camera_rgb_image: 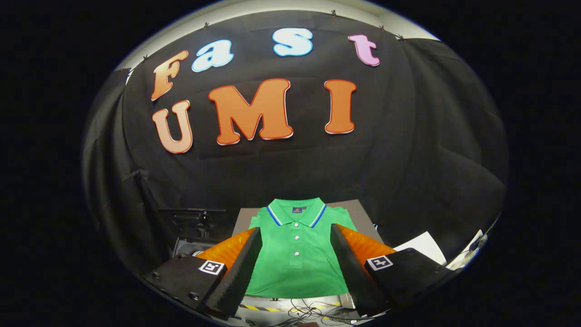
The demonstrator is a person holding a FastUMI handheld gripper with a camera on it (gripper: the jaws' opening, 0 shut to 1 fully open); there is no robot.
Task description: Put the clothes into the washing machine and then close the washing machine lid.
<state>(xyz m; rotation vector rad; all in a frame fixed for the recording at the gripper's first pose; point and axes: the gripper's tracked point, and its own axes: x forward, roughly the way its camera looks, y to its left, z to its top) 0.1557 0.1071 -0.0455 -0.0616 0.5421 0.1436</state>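
Observation:
A green polo shirt (295, 254) with a blue and white striped collar lies flat on a grey table (363, 215), collar toward the booth's wall. My gripper (296, 234) hovers above the shirt's near half, open wide, with nothing between its fingers. The shirt's front and buttons show in the gap between the two fingers. Left of the table, beyond the left finger, stands a dark machine (195, 225); part of a round opening shows low on it, and I cannot tell how its lid stands.
White sheets of paper (422, 247) lie to the right of the table, beyond the right finger. Cables (308, 311) and a yellow-black striped strip (268, 309) lie on the floor below the table's near edge. Black cloth walls close the booth behind and at both sides.

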